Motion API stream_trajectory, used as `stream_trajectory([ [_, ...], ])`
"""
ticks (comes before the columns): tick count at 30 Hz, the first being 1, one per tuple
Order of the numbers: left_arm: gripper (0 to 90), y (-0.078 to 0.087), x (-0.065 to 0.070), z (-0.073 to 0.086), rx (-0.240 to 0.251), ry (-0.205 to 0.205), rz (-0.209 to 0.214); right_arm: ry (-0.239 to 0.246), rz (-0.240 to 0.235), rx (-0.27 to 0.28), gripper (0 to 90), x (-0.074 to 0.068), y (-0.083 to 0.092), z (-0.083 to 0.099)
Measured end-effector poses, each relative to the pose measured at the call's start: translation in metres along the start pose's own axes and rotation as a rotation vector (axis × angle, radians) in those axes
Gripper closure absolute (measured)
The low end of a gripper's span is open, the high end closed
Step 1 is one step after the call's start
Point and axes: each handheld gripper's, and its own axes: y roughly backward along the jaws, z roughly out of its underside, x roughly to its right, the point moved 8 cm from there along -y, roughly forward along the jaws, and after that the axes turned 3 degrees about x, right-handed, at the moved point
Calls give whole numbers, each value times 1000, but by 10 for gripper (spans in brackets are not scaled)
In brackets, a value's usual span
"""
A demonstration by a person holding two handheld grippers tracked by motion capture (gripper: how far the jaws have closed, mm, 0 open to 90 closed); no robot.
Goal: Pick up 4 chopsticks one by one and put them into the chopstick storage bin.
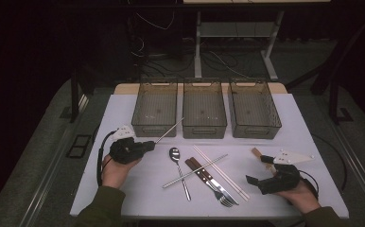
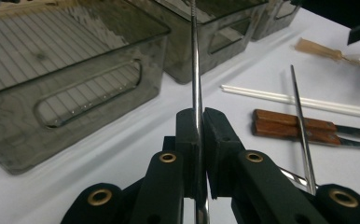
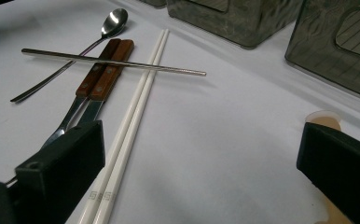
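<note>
Left gripper (image 1: pixel 148 144) sits at the left of the white table (image 1: pixel 124 106), jaws clenched on a thin metal chopstick (image 1: pixel 169 130). The stick is off the table and angles up toward the near right corner of the leftmost smoky transparent plastic bin (image 1: pixel 155 108). In the left gripper view the stick (image 2: pixel 196 84) runs straight up between the pads (image 2: pixel 218 140), its tip over the gap between the left bin (image 2: pixel 66 70) and the middle bin (image 2: pixel 206 28).

Three such bins stand in a row at the back of the table: left, middle (image 1: pixel 204 108), right (image 1: pixel 254 108).

Centre of the table, left to right: a metal spoon (image 1: pixel 178 165), bowl toward the bins; a second metal chopstick (image 1: pixel 195 171) lying across two wooden-handled pieces of cutlery (image 1: pixel 204 172), one with a fork tip at the near end; a pair of white chopsticks (image 1: pixel 221 172) lying together, diagonal. The second metal chopstick also crosses the white pair.

Small tan spoon (image 1: pixel 257 152) lies just beyond the right gripper (image 1: pixel 256 182).

Right gripper rests at the right near edge, jaws released and wide apart, nothing between them. In the right gripper view the white chopsticks (image 3: pixel 136 116) pass just beside its left jaw.
</note>
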Motion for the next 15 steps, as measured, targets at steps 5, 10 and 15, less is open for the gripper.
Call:
stream_trajectory([
  [5,842,-3,-11,-4,1,13,-19,5,-4,-3,12,-1,0,0],
  [10,843,-6,-18,-11,5,14,-32,0,-2,-1,12,0,0,0],
  [15,843,-10,-24,-22,18,22,-37,0,-2,0,11,-1,0,0],
])
